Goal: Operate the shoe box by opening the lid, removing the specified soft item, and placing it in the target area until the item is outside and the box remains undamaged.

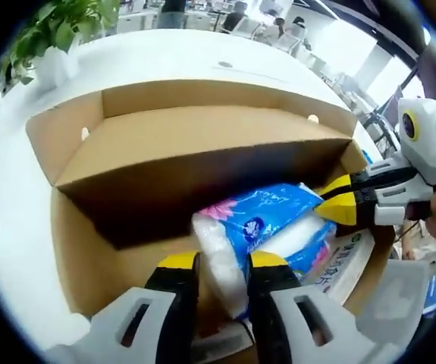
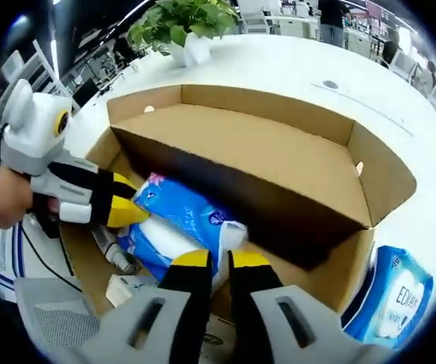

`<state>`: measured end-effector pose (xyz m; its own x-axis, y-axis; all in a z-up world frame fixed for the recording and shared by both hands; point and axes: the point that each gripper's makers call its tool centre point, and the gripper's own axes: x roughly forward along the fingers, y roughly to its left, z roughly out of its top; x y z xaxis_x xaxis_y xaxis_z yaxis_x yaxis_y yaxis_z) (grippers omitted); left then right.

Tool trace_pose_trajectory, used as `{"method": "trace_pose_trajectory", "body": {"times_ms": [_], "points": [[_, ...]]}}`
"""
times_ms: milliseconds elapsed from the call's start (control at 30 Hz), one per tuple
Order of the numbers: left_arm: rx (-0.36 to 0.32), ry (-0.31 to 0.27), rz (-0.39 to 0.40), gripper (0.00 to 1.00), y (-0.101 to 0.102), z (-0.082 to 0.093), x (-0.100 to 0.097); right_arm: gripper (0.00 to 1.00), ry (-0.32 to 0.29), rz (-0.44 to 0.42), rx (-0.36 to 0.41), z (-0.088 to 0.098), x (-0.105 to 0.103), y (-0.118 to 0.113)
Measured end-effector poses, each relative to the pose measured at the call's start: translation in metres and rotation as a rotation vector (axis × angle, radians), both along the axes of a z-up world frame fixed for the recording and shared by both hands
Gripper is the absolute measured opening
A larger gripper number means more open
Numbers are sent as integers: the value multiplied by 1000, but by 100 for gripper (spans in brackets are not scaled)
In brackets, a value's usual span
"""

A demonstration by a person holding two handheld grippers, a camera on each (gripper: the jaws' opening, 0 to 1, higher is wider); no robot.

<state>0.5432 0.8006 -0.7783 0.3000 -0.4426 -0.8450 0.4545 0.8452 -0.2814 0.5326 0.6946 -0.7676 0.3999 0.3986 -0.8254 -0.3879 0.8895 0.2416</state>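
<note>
Left gripper view: brown cardboard shoe box (image 1: 127, 250) lies open on the white tabletop (image 1: 172, 57), lid flap (image 1: 202, 144) folded back. The left gripper (image 1: 222, 262) pinches one end of a blue-and-white plastic tissue pack (image 1: 267, 224) inside the box, near its front wall. The right gripper (image 1: 337, 203) enters from the right, tips touching the pack.

Right gripper view: right gripper (image 2: 221, 260) clamps the pack's (image 2: 180, 220) end; left gripper (image 2: 119, 206) meets the far end. A second blue tissue pack (image 2: 396, 299) lies outside, by the box's right corner.

Step in hand: removal. Next move likely calls for a level two-handed lift clear of the flap.
</note>
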Motion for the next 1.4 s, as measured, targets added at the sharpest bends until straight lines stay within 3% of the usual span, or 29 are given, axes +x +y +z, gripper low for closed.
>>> {"method": "trace_pose_trajectory", "body": {"times_ms": [333, 767, 1400], "points": [[22, -1, -9, 15, 1, 1, 1, 1, 8, 15, -37, -5, 1, -1], [-17, -6, -18, 4, -2, 11, -2, 0, -16, 21, -35, 3, -1, -3], [-66, -51, -29, 2, -10, 49, 0, 0, -110, 3, 10, 49, 3, -10]]}}
